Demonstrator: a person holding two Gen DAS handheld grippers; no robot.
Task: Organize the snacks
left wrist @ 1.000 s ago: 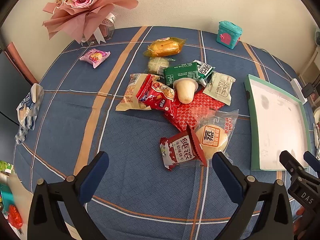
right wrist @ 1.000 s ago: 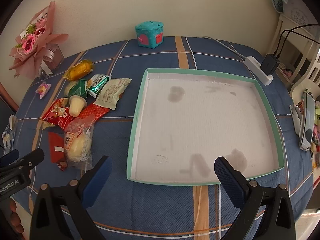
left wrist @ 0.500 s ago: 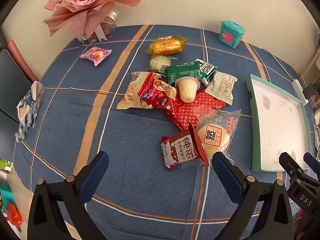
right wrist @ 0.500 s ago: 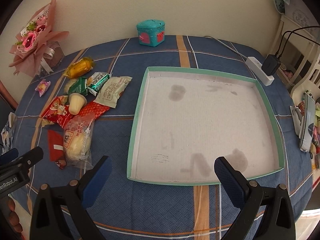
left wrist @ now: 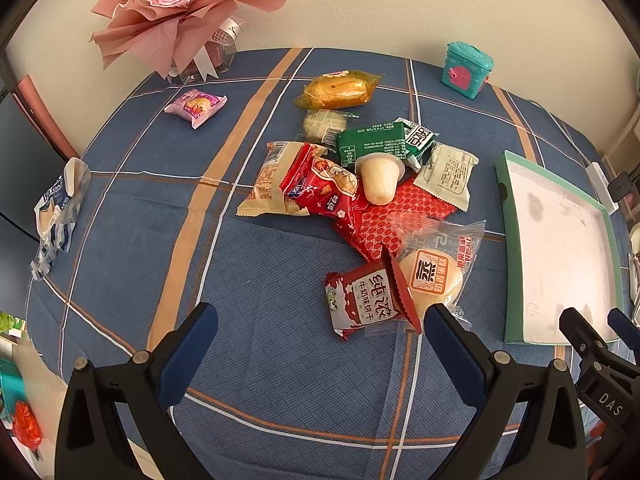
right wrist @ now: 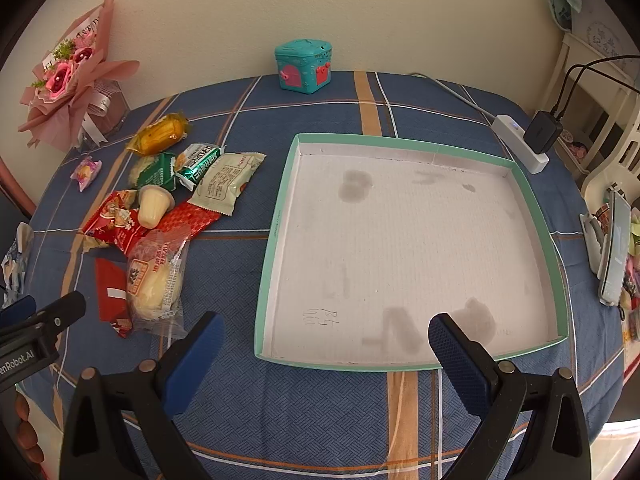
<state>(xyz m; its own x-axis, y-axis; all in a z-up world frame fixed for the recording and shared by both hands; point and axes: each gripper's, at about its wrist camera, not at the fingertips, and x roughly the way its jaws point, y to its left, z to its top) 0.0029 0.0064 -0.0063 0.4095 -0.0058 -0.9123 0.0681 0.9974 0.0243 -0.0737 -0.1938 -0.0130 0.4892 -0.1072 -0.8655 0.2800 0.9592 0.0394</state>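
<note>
"das" on right tool

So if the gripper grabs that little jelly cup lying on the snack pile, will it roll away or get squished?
The jelly cup lies tipped on its side atop the red packets, so a nudge would probably roll it, curving because it tapers. Its plastic looks smooth, so it may slip between the pads. It seems stiffer than the wrappers, so likely no squishing.

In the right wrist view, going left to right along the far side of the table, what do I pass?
Pink bouquet → yellow-wrapped snack → teal toy box → far rim of the green tray → white power strip with its black charger.
</note>
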